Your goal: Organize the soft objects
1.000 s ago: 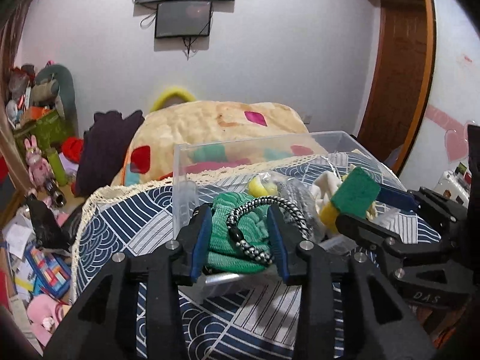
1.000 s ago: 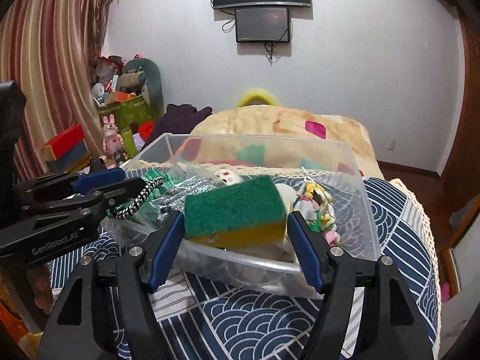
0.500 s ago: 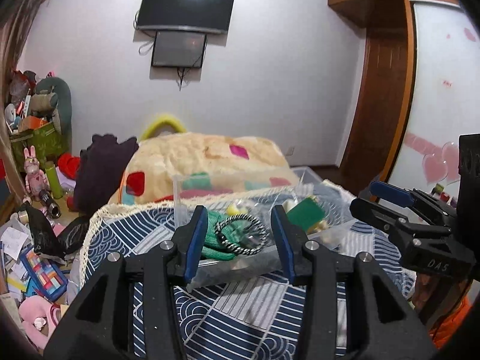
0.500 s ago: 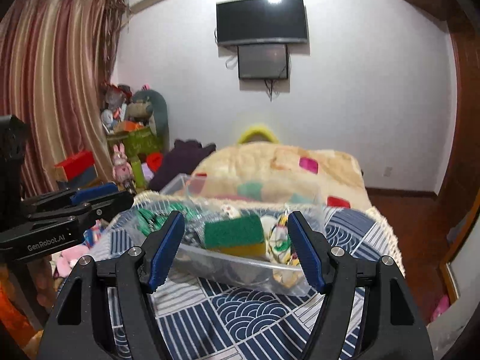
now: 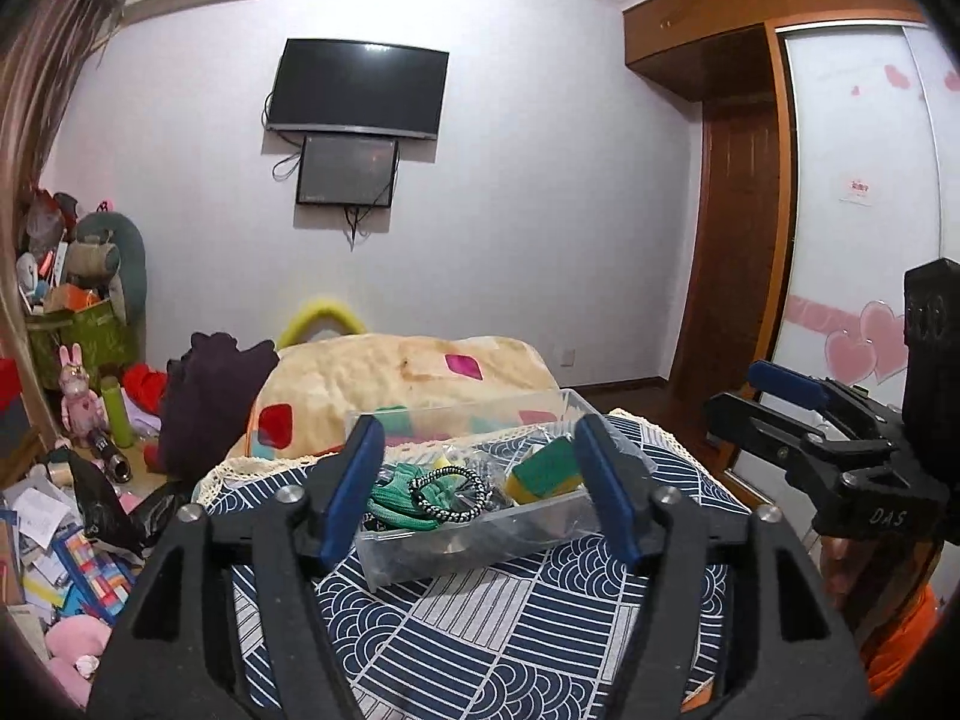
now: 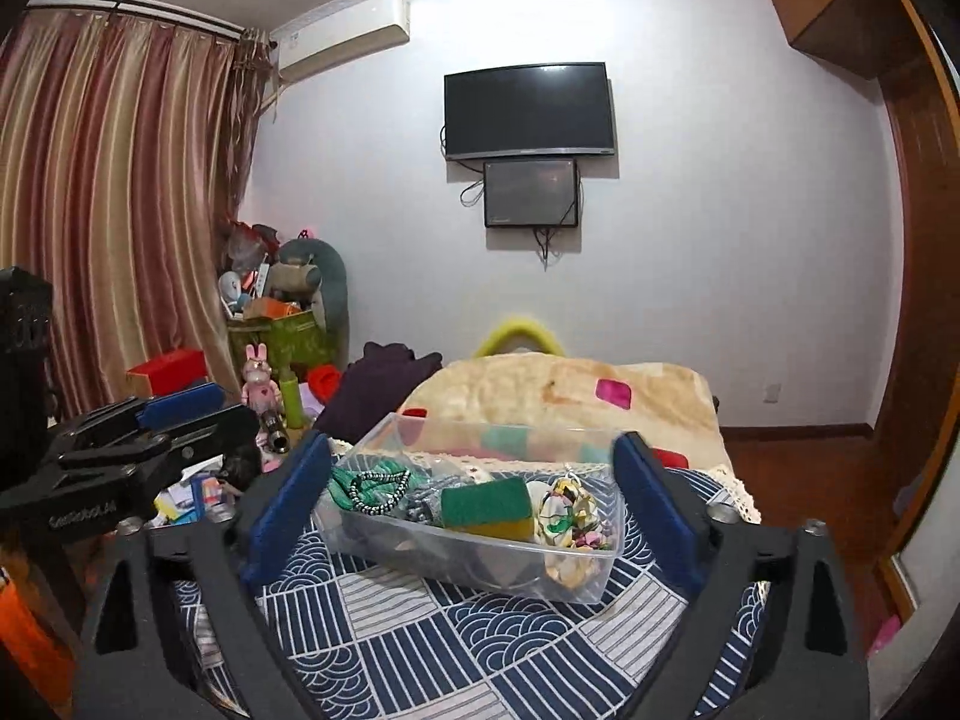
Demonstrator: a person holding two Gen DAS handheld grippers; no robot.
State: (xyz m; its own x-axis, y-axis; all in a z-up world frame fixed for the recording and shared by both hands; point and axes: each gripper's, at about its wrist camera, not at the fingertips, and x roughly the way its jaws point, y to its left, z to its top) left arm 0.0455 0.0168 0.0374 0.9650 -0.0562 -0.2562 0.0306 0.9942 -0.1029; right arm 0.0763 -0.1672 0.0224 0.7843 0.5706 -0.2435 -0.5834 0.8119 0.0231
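Observation:
A clear plastic bin stands on a table with a navy patterned cloth. In it lie a green knit cloth, a black-and-white braided band, a green-and-yellow sponge and a crumpled colourful fabric. My left gripper is open and empty, held back from the bin. My right gripper is open and empty too, also back from the bin. Each gripper shows at the edge of the other's view.
Behind the table is a bed with a cream patterned blanket and a dark purple cloth. Toys, boxes and papers clutter the floor at left. A wardrobe stands at right, curtains at left.
Both grippers have let go of their items into the bin, opened wide and pulled back and up from it. The sponge and the band now lie in the bin.

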